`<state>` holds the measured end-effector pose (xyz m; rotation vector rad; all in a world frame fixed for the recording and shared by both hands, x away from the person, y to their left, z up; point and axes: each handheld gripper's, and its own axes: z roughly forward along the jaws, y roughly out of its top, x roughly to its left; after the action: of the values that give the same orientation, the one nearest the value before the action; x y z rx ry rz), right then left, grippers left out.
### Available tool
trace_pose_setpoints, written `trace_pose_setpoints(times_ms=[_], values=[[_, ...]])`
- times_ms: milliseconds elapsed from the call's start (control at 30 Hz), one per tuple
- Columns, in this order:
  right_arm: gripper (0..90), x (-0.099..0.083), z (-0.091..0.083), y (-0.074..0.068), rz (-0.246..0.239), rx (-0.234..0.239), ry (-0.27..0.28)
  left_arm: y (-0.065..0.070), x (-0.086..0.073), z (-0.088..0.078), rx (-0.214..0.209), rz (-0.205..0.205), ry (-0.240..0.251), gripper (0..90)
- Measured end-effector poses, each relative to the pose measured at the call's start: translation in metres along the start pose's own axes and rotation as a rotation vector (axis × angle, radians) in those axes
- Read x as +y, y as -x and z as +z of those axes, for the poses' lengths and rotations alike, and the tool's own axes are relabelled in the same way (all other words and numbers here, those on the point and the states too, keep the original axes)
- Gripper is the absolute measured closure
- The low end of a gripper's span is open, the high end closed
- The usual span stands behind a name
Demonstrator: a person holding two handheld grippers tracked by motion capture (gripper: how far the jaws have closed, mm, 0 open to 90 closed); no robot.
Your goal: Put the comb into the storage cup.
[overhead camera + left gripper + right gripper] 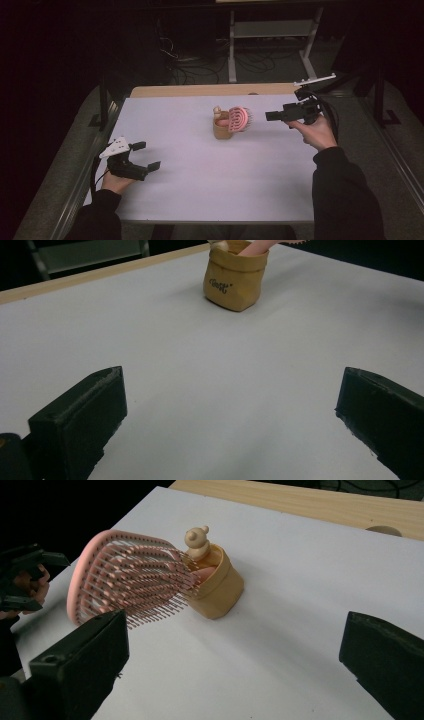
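A pink hairbrush (125, 582) stands handle-down in a small tan pouch (217, 587) near the middle of the white table (210, 170), its bristled head leaning out over the rim toward the right gripper (272, 116), with a little bear-shaped figure (196, 542) poking up beside it. The pouch looks soft and light, and the brush head hangs well outside its footprint: by this reading, a nudge on the head from an approaching jaw could tip the whole pouch over and spill brush and figure onto the table. A grip taken on the bristles, not the rim of the head, may slip, and pulling the brush out with one gripper alone might drag the pouch along since nothing is bracing it. The right gripper hovers above the table just beside the brush head, held level in the person's right hand (315, 132) and aimed at it, jaws spread wide and empty. The left gripper (145, 156), in the left hand (117, 182), sits low near the table's front left corner, well apart from the pouch and pointed toward it, jaws likewise wide apart and holding nothing
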<state>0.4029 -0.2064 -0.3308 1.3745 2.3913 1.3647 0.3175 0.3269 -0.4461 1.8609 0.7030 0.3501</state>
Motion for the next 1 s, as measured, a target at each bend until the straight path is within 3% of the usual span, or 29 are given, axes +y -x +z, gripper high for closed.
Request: trace_pose_setpoints(times_ms=[667, 1000], values=[[0.0, -0.05, -0.007, 0.005, -0.025, 0.014, 0.038, 0.001, -0.002, 0.004, -0.012, 0.007, -0.042, 0.0], [0.0, -0.068, -0.016, 0.009, -0.03, -0.005, 0.056, 0.0, -0.003, 0.005, -0.016, 0.002, -0.048, 0.0]])
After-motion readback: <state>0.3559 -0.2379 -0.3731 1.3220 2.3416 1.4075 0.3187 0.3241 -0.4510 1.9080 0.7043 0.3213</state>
